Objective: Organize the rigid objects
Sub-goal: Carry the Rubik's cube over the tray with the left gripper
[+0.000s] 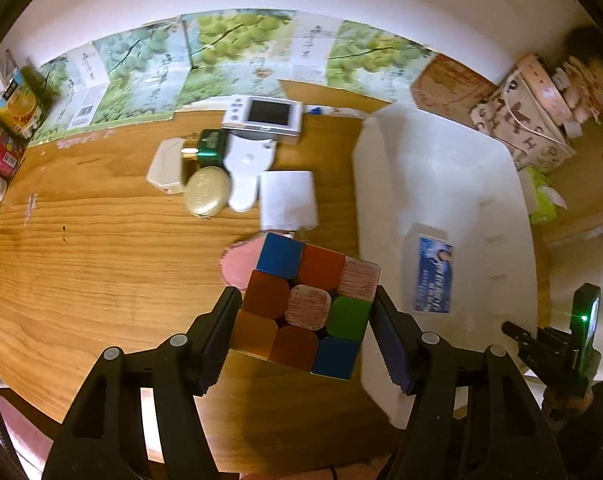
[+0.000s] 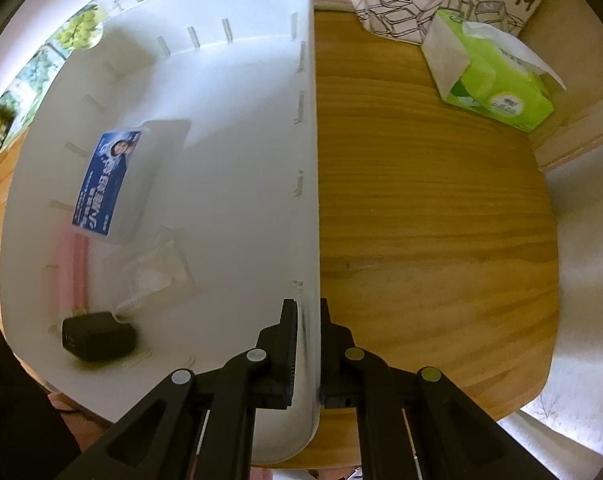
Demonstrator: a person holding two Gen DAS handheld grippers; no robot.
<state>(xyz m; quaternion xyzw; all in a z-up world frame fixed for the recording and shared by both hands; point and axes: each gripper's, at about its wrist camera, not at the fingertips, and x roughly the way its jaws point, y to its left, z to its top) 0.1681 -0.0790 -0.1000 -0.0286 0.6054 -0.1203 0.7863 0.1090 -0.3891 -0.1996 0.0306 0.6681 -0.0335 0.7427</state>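
Left gripper (image 1: pixel 305 316): jaws clamped on puzzle cube (image 1: pixel 307 310), raised over counter (image 1: pixel 101 260), beside white bin (image 1: pixel 441 200). Right gripper (image 2: pixel 305 344): jaws pinching bin's wall. Clutter behind: camera (image 1: pixel 265 118), gold tin (image 1: pixel 205 192).

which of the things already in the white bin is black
The small black block in the near corner of the white bin. The other two are a white box with a blue label and a clear packet.
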